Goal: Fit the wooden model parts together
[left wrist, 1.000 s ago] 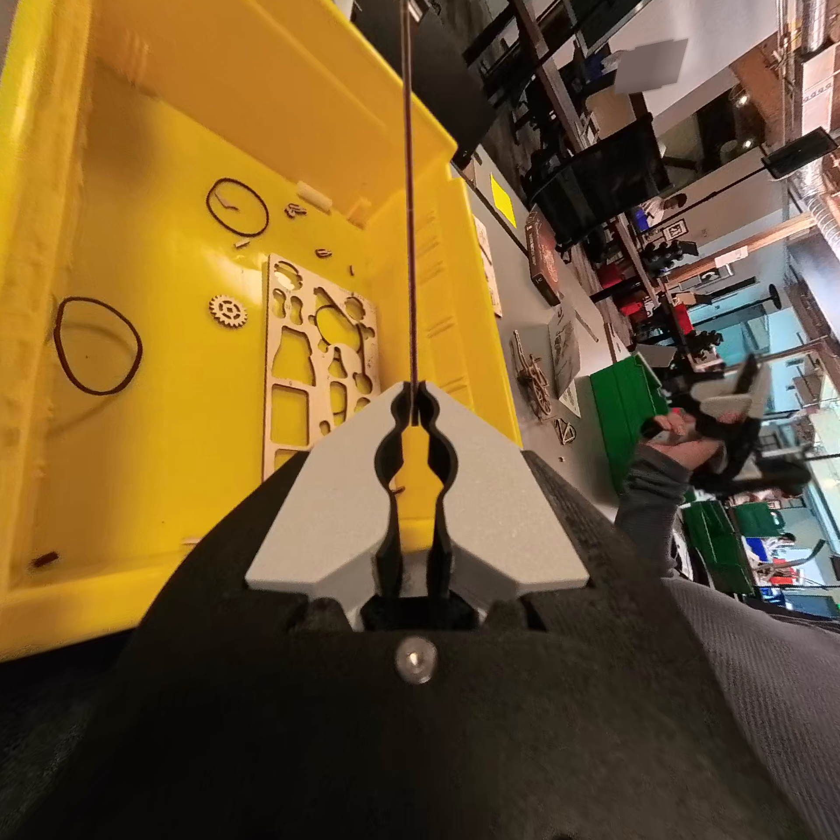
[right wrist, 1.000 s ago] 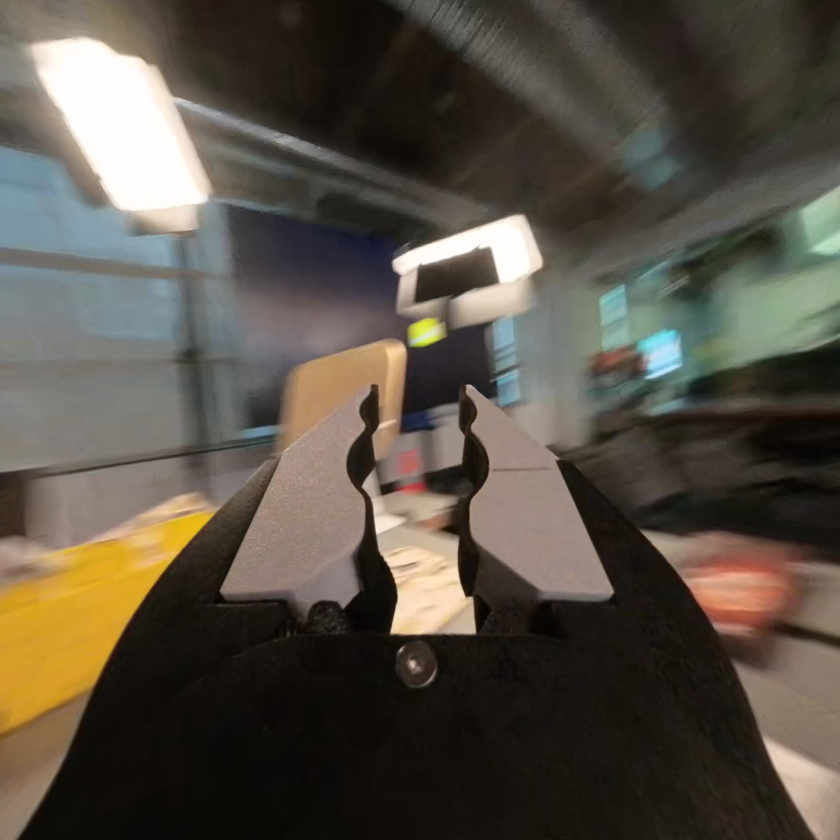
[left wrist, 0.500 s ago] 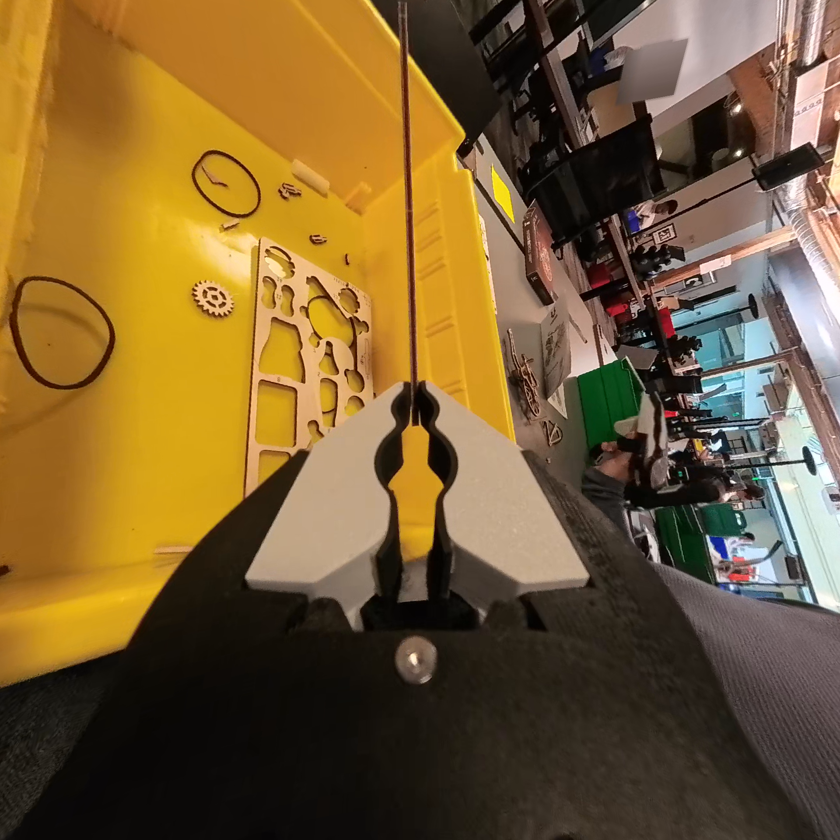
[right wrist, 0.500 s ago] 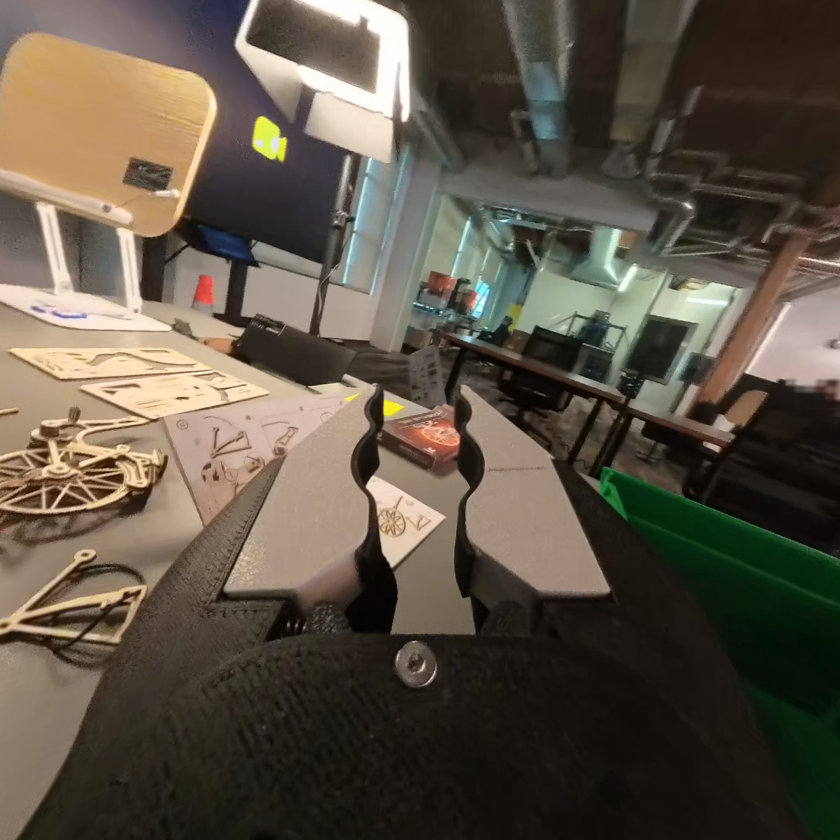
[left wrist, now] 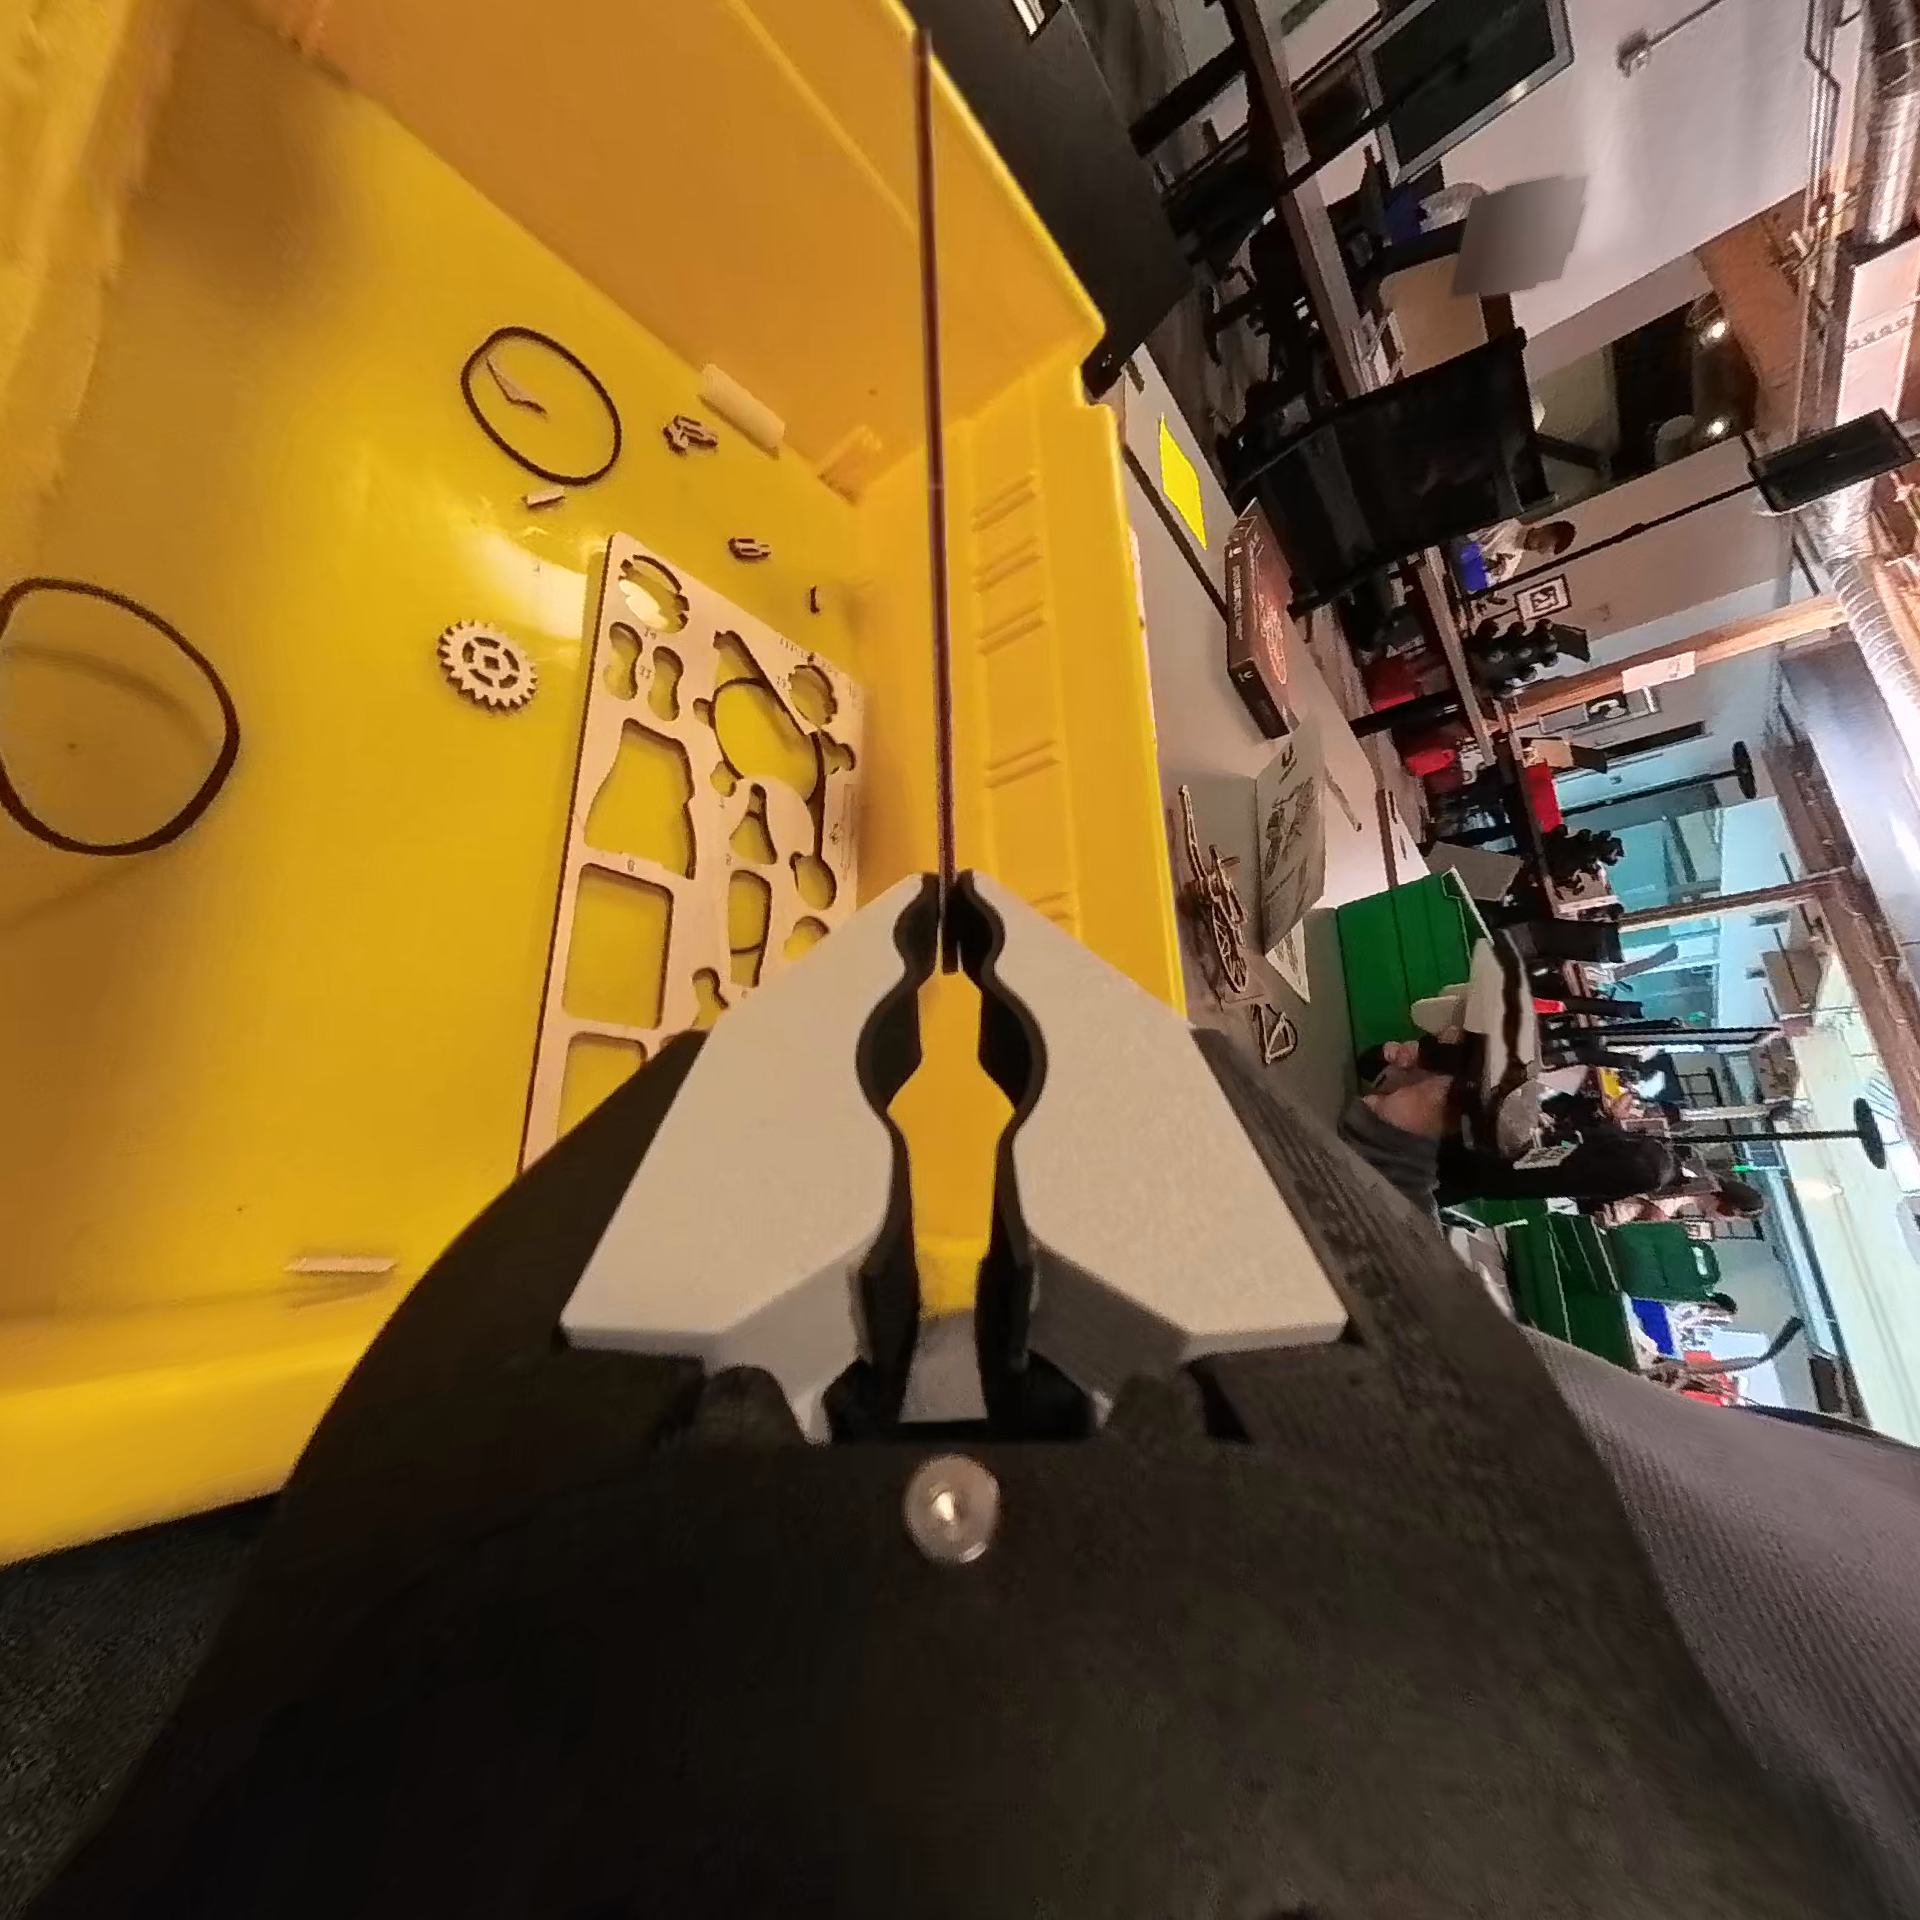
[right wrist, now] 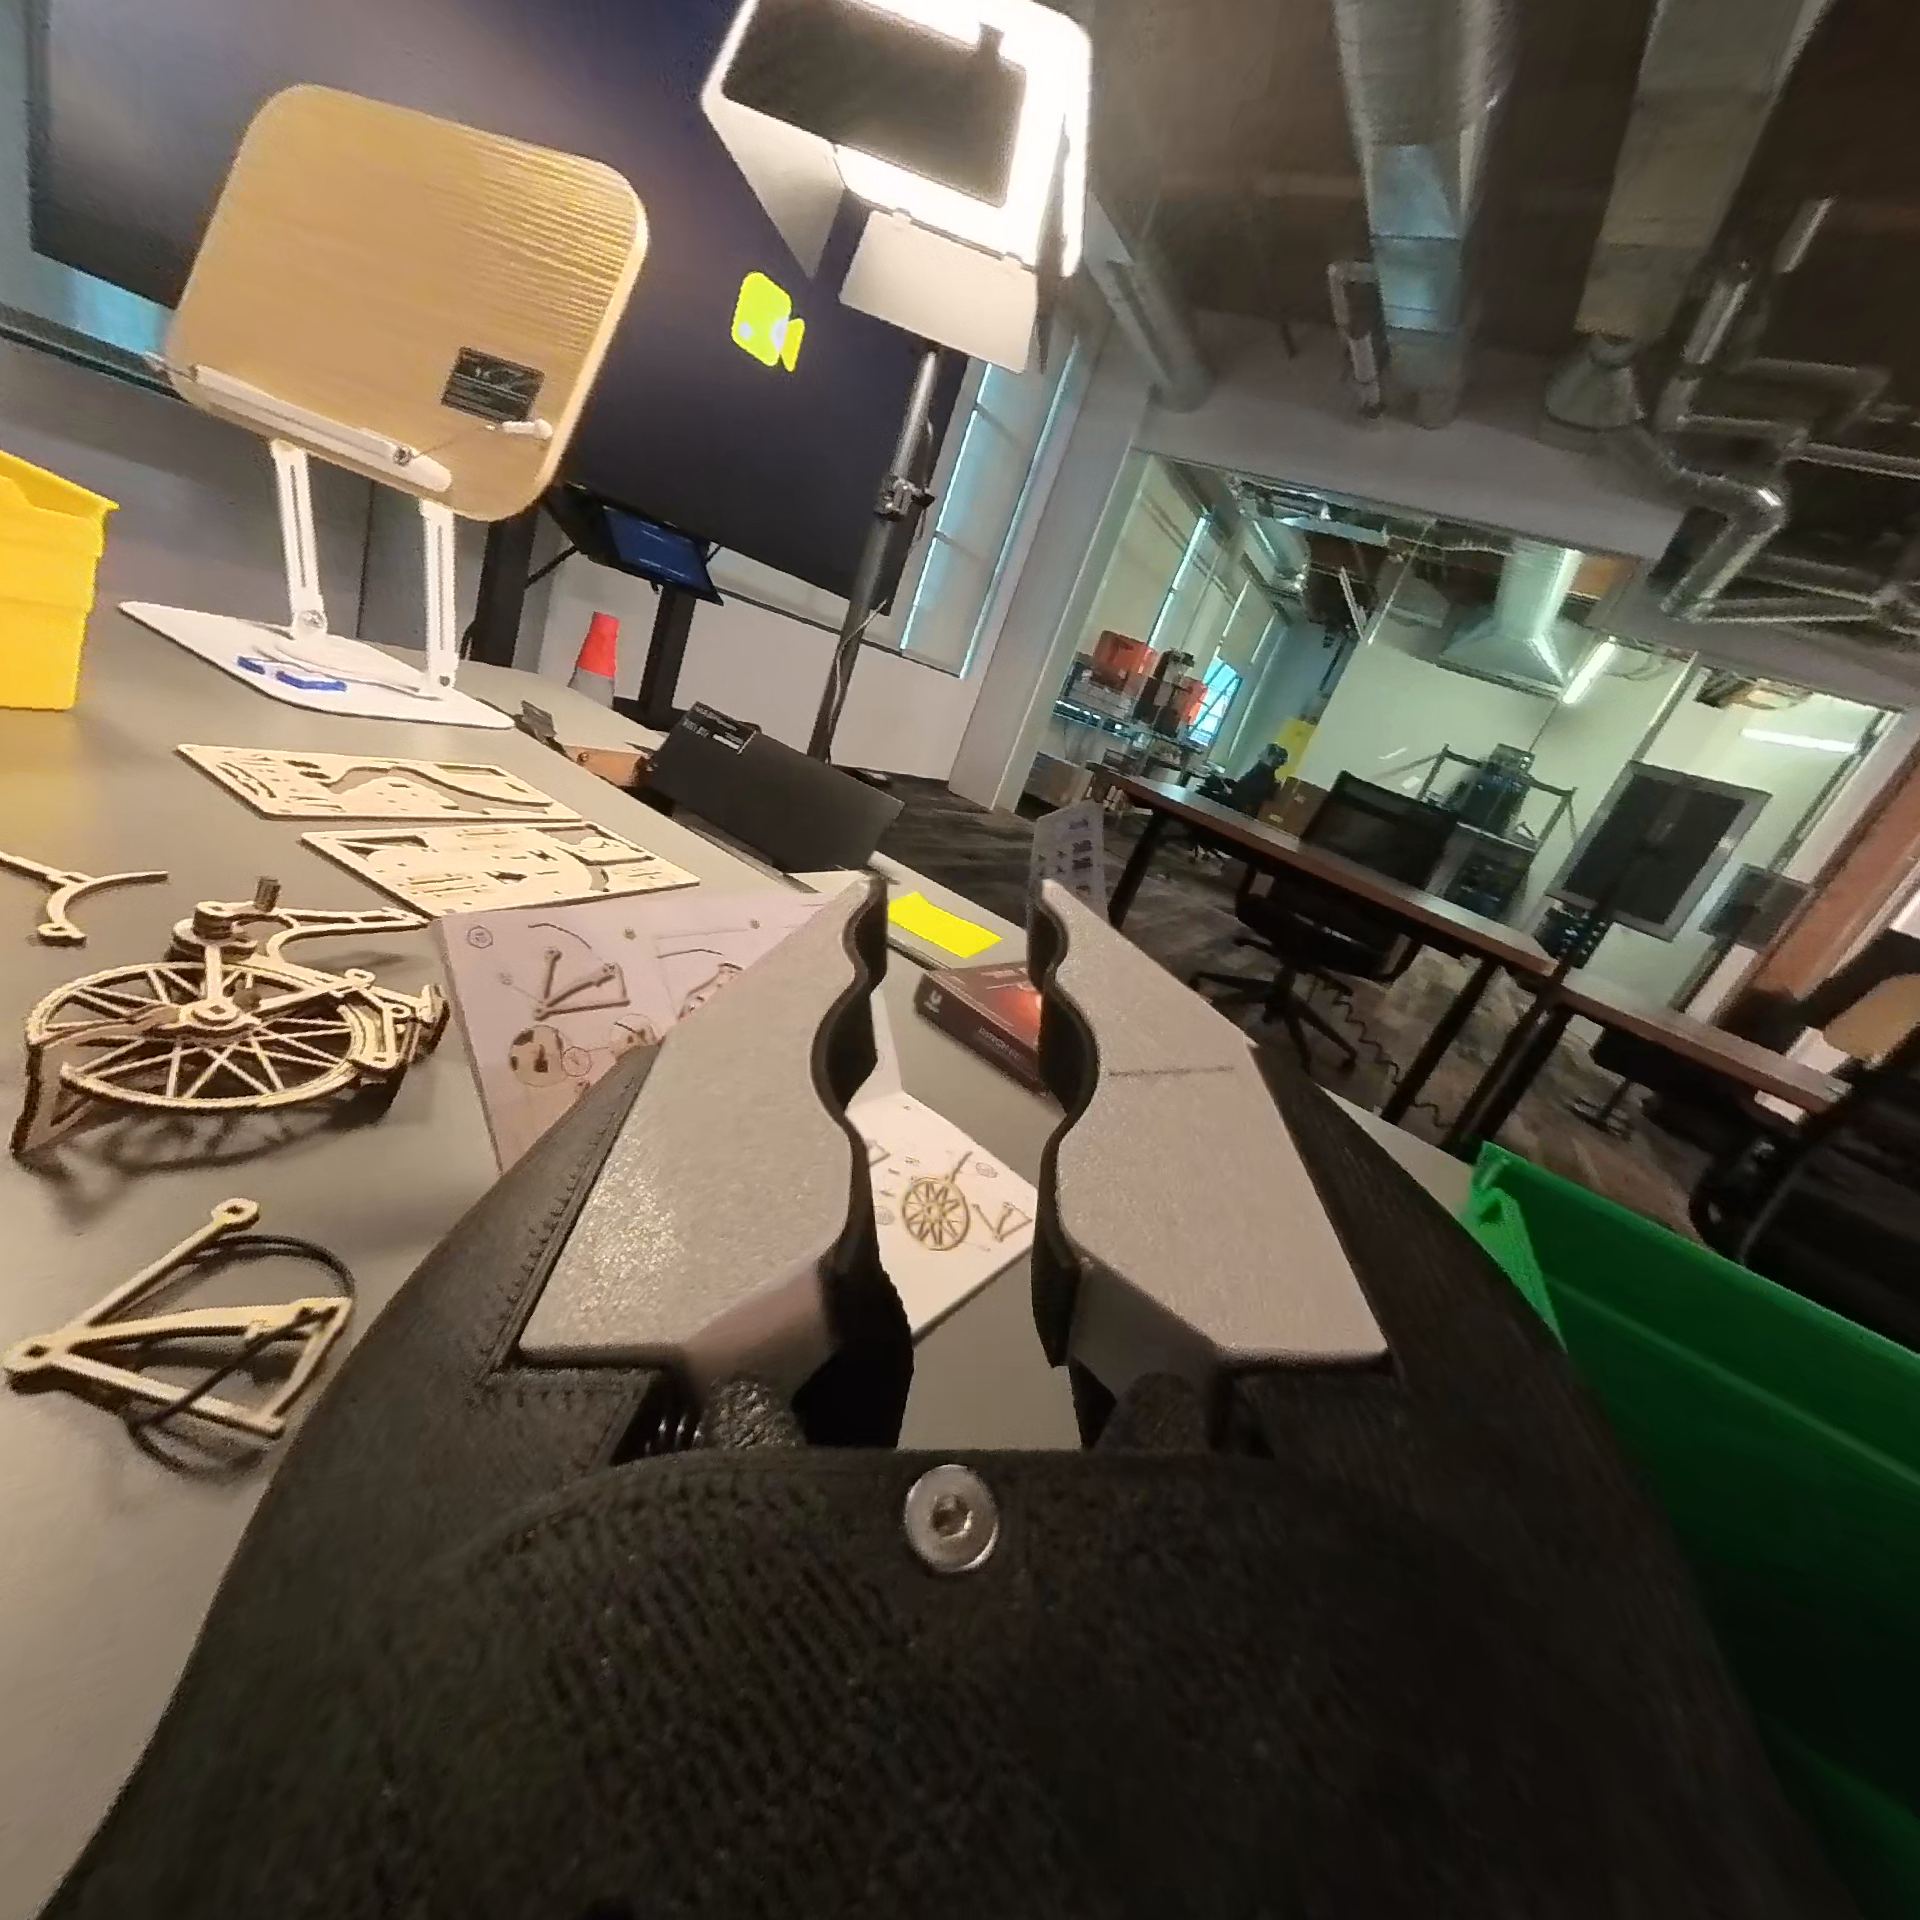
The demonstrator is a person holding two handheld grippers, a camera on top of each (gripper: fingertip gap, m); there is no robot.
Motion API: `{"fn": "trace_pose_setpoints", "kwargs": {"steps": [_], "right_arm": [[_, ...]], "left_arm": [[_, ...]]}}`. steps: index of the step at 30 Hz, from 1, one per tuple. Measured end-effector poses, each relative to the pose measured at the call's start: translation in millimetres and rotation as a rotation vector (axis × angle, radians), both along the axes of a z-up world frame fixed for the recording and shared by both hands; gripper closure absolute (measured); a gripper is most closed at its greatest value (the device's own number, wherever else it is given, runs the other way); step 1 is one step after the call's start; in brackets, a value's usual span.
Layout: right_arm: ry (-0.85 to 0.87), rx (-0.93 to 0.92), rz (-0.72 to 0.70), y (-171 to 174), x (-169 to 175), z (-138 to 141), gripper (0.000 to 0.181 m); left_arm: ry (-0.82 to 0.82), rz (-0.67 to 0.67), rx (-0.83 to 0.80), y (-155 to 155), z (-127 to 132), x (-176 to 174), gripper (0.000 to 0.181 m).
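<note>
Left gripper: tips pinched together on a thin sheet seen edge-on, a dark line running from the tips up to the top centre of the left wrist view. It hangs over the yellow bin. On the bin floor, left of centre: a spent wooden sheet full of cut-outs, a loose gear, two rubber bands.

Right gripper: fingers apart, nothing between them, hovering low over the grey table. In that view the wheel model sits mid-left, a small triangular frame with a band lower left, two part sheets behind, manual just past the tips.

Judgement: the held sheet looks bound for the bin. To do it well, lower it close over the flat sheet, then release, so it lies flat and scatters nothing. Right gripper should approach the wheel model low and level, taking a rim or strut, not the spokes.
</note>
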State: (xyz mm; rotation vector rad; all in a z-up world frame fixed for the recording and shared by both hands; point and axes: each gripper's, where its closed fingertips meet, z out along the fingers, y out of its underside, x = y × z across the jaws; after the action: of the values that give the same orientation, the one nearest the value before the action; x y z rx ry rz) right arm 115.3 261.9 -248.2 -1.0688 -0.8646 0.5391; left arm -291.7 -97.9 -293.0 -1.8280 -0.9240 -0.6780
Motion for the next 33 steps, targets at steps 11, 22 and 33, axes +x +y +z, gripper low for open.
{"fn": "trace_pose_setpoints", "kwargs": {"steps": [11, 22, 33], "right_arm": [[-0.013, -0.022, 0.002, 2.2, -1.6, -3.8, 0.158], [-0.035, -0.035, 0.013, 2.4, -4.7, -7.8, 0.158], [-0.055, -0.040, 0.023, 1.4, -7.5, -10.6, 0.158]], "left_arm": [[0.006, 0.016, -0.032, -2.1, -5.0, -3.8, 0.179], [0.006, 0.001, -0.061, 2.0, -16.6, -3.4, 0.180], [-0.007, -0.036, -0.101, 10.0, -27.0, 0.8, 0.179]]}}
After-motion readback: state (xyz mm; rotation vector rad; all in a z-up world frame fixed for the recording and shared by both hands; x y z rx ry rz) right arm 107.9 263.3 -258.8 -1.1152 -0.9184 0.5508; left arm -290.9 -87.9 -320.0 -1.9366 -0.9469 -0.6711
